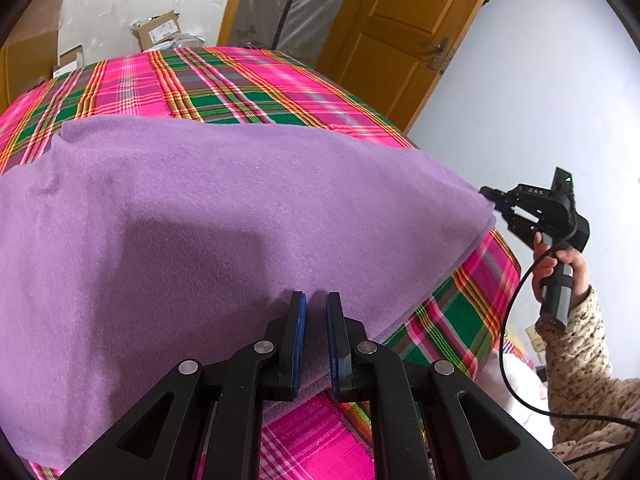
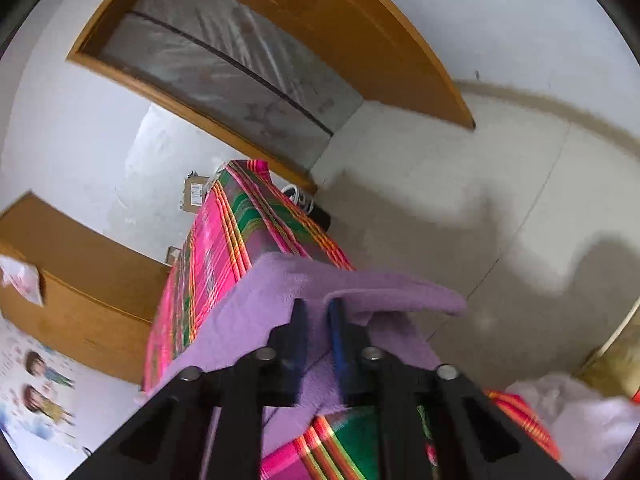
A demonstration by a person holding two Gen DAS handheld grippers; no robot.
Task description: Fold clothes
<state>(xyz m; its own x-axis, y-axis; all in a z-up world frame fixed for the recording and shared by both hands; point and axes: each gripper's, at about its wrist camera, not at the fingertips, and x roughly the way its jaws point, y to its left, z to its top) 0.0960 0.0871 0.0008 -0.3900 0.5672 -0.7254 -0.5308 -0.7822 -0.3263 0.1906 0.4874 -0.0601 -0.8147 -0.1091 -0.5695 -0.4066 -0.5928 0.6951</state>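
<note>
A: How far along is the folding?

B: The purple cloth [image 1: 224,216] lies spread over the plaid-covered bed [image 1: 224,80], its near edge at the bed's near edge. The left gripper [image 1: 316,340] is clamped on that edge.

A: And the far right corner?

B: The right gripper [image 2: 318,344] is pinched on it, overhanging the bed's right edge. At most one fold looks done; I judge the rest remains.

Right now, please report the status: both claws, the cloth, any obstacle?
Left claw shut on purple cloth, near edge. Right claw shut on its far corner. Cloth spread over plaid bed cover. No obstacle seen.
</note>
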